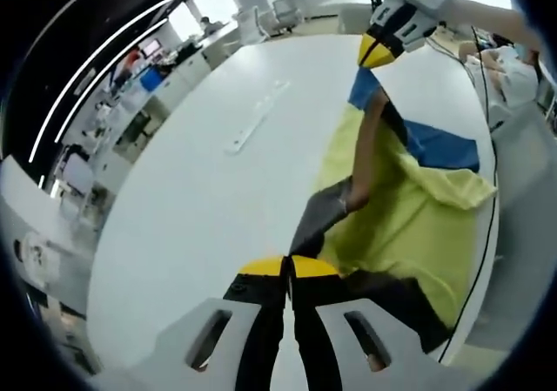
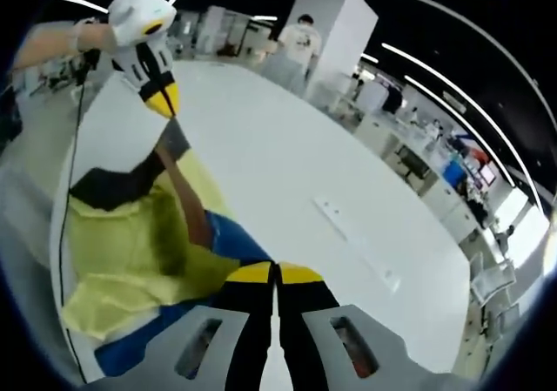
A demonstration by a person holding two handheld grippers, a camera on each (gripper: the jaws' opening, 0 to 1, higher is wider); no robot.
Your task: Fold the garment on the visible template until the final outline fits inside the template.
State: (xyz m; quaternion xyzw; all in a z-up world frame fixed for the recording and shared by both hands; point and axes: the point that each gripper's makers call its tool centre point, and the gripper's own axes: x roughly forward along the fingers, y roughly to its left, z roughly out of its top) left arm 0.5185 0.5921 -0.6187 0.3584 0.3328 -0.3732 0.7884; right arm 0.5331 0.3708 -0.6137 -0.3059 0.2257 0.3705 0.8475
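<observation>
One garment (image 1: pixel 409 208), pinched by two closed grippers, left (image 1: pixel 288 267) and right (image 2: pixel 275 273).

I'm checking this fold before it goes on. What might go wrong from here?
Both grippers, left and right, are shut on the garment, stretching one edge taut; a pinch may slip. The garment lies close to the table's edge, so loose cloth may slide off. Lifted cloth may bunch and overrun the outline.
</observation>
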